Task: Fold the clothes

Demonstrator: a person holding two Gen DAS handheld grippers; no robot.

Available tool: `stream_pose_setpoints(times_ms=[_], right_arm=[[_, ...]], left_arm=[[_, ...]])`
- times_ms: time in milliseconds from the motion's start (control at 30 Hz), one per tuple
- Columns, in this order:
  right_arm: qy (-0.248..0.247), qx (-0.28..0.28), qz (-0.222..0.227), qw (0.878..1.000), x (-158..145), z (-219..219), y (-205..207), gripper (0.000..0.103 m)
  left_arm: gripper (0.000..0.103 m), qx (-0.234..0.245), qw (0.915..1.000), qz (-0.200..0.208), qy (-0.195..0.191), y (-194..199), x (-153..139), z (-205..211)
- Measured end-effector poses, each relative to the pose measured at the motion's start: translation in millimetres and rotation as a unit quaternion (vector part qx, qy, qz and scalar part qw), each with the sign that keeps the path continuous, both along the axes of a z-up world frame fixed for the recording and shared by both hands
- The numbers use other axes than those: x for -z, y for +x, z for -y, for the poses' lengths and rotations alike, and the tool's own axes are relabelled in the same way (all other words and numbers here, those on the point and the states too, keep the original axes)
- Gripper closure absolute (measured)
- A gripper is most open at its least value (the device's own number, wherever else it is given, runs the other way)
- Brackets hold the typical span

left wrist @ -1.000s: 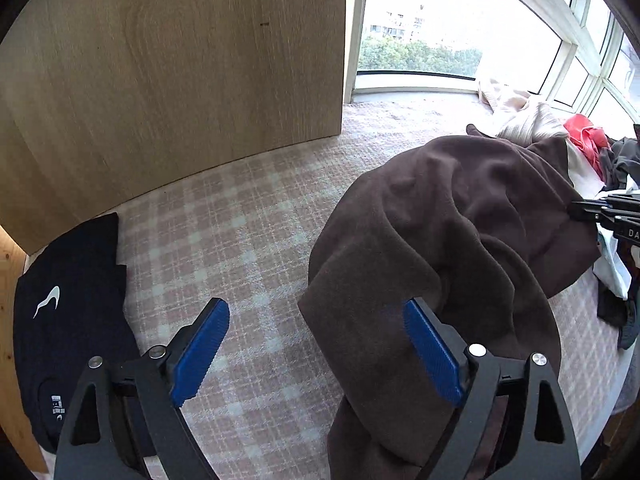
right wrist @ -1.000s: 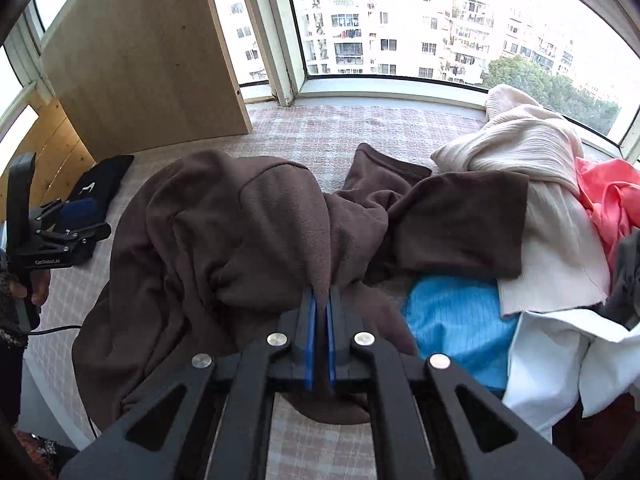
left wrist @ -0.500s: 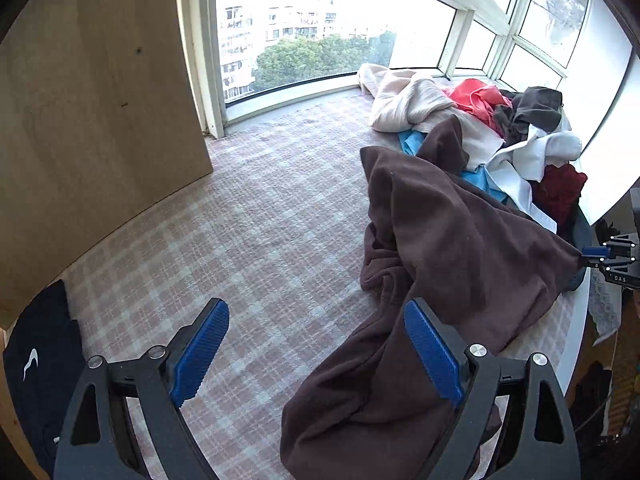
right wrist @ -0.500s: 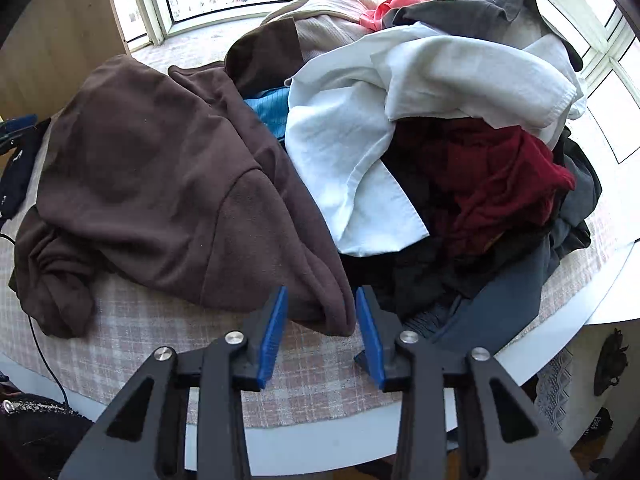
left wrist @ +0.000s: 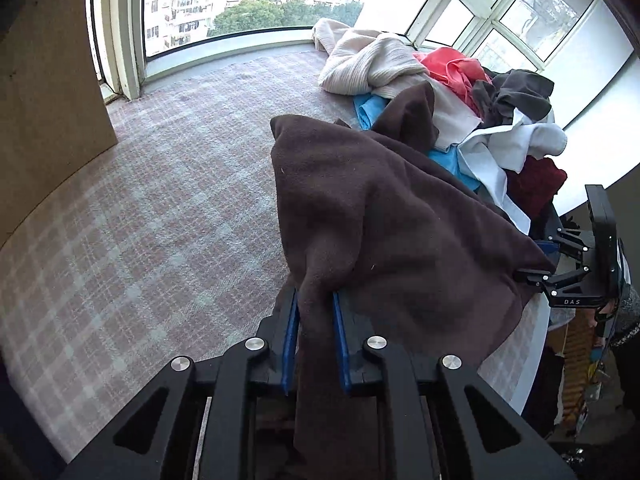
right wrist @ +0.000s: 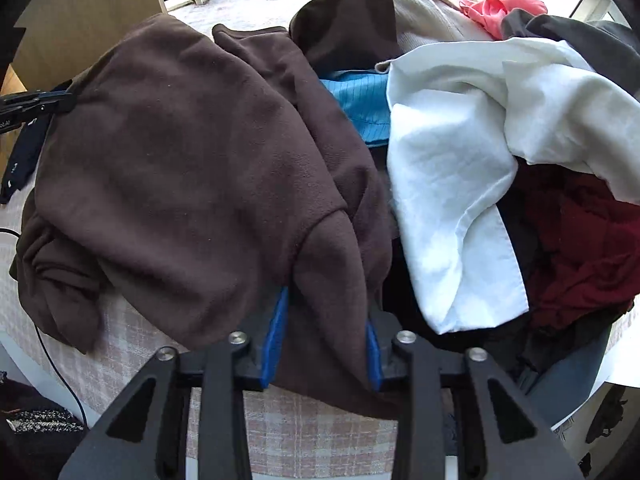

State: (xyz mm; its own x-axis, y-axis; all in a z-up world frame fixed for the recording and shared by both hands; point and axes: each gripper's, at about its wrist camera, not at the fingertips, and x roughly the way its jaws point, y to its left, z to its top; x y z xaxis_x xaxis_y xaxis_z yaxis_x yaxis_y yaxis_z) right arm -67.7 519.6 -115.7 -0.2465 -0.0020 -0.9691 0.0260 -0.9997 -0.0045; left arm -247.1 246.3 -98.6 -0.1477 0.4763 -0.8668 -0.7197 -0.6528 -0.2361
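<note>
Cloth of the brown top (left wrist: pixel 392 216) is pinched by the left tongs (left wrist: pixel 316 336) and sits between the part-shut right tongs (right wrist: pixel 322 340), held over the bed (left wrist: pixel 160 208) beside the pile (left wrist: pixel 460 92), maybe for spreading.

Left wrist cam sits low behind the left gripper (left wrist: pixel 316 344), right up against the brown fleece (left wrist: pixel 392 216), looking over the checked platform (left wrist: pixel 152 208) twd the curved window (left wrist: pixel 248 4) at its far edge. Right wrist cam, equally close behind the right gripper (right wrist: pixel 322 340), looks in from the platform's near edge across the clothes pile (right wrist: pixel 500 152). Both views share the fleece, pile, platform & window; each cam catches the other gripper at frame edge.
</note>
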Motion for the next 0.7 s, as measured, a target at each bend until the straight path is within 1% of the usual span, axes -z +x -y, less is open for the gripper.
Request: stream_pose_setpoints(times_ms=[33,167,233,267,300,333,400,433,467,500,567,600,633,667,700], right_arm=[[0.0,-0.01,-0.004,1.0,-3.7,5.7,3.2,0.091],[0.012,-0.04,-0.024,0.999,-18.6,22.5,23.6,0.091],[0.025,-0.048,-0.025,0.998,-21.6,26.0,38.3,0.091],[0.023,-0.046,-0.018,0.999,-21.1,25.5,47.5,0.091],[0.016,-0.042,-0.008,0.999,-20.1,24.3,57.4,0.092],[0.008,-0.038,0.004,0.999,-17.5,22.6,68.8,0.092],[-0.004,-0.037,0.051,0.998,-3.1,21.0,94.9,0.092],[-0.008,-0.039,0.071,0.997,3.7,20.8,107.1,0.092],[-0.013,-0.033,0.069,0.997,1.8,18.9,113.3,0.092],[-0.019,-0.019,0.054,0.998,-5.3,15.7,115.8,0.092],[-0.03,0.008,0.025,0.999,-19.7,9.2,120.9,0.089],[-0.035,0.021,0.01,0.999,-26.8,6.0,123.5,0.084],[-0.044,0.029,-0.011,0.999,-36.4,4.3,121.2,0.071],[-0.054,0.033,-0.037,0.997,-47.6,3.5,115.4,0.063],[-0.056,0.031,-0.064,0.996,-57.3,4.8,108.2,0.049]], left_arm=[[0.101,0.001,1.0,-0.003,0.003,5.7,-4.7,8.5],[0.101,0.014,0.9997,-0.02,0.006,34.5,-24.4,42.0],[0.101,0.028,0.9992,-0.029,-0.004,46.4,-26.0,47.6],[0.101,0.032,0.999,-0.03,-0.01,51.7,-24.9,49.6],[0.101,0.035,0.9991,-0.022,-0.012,56.5,-22.3,53.7],[0.101,0.035,0.9993,-0.002,-0.009,61.5,-17.0,61.3],[0.101,0.057,0.9973,0.044,-0.017,87.3,-3.0,72.9],[0.101,0.073,0.9951,0.06,-0.029,104.0,4.2,77.9],[0.101,0.089,0.9923,0.073,-0.046,121.8,11.5,82.9],[0.098,0.099,0.9899,0.082,-0.06,133.3,16.3,87.5],[0.093,0.091,0.9907,0.066,-0.076,137.8,11.3,96.8],[0.09,0.082,0.9923,0.055,-0.075,133.2,4.8,101.2],[0.08,0.07,0.9942,0.046,-0.067,123.6,-3.6,104.5],[0.073,0.062,0.9958,0.031,-0.059,110.1,-13.4,104.2],[0.072,0.055,0.9971,0.013,-0.051,95.4,-23.6,102.5]])
